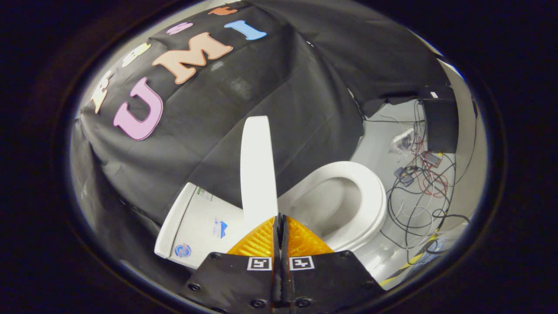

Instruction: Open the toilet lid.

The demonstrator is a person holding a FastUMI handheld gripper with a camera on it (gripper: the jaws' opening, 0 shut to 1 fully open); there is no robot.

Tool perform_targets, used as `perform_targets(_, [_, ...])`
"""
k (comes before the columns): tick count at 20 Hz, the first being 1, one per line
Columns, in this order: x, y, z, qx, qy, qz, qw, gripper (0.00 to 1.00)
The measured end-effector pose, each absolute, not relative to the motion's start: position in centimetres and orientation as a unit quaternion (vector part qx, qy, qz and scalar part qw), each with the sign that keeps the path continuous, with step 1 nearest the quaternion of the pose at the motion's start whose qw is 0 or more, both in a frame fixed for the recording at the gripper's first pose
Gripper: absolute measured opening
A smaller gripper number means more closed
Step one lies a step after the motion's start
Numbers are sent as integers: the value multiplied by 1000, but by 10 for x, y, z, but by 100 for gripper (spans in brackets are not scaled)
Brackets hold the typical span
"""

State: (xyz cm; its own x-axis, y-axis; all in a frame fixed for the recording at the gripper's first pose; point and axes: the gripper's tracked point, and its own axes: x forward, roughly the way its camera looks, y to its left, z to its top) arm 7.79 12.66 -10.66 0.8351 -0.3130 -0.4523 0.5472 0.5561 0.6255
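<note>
1. Standing raised is the toilet lid [258,168], seen nearly edge-on just ahead of the fingers, rising above the tank [196,220] and leaning toward the black cloth wall [218,131].
2. Lying exposed beside the lid is the toilet seat [370,196], ringing the open bowl [324,205], so the opening itself is looking done, as far as I can judge.
3. Pressing together are the fingers of the gripper [279,226], with no visible gap and nothing pinched between them; their tips are sitting close to the lower end of the lid, though whether they are touching it is hard to tell.
4. Remaining, by my reading, is little more than drawing the gripper away and checking that the lid is resting steadily and not tipping back down onto the seat.
5. Sitting directly on a pale floor [383,135] is the toilet, with no bench around it.
6. Sprawling across that floor beyond the seat is a tangle of cables [420,187] in black, red and white, with a few small boxes among them and a dark panel [440,124] standing farther back.
7. Running along the floor near the bowl's base is a strip of yellow-and-black tape [409,264].
</note>
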Motion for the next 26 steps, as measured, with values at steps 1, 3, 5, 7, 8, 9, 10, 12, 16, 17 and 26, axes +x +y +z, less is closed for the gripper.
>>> perform_targets(1, [80,130,-103,399,144,-247,871,1])
perform_targets(3, [84,136,-96,391,143,-247,875,1])
perform_targets(5, [88,143,-89,372,148,-250,881,1])
perform_targets(7, [94,153,-80,357,149,-249,888,0])
perform_targets(8, [97,158,-75,352,148,-246,891,1])
perform_targets(9, [101,164,-70,347,143,-244,894,1])
perform_targets(10, [104,169,-66,342,142,-241,897,0])
perform_targets(12, [112,180,-58,332,138,-237,902,1])
perform_targets(16, [124,200,-45,304,136,-229,914,1])
perform_targets(17, [127,206,-42,299,136,-227,917,1])
perform_targets(26, [158,256,-25,235,150,-197,940,1])
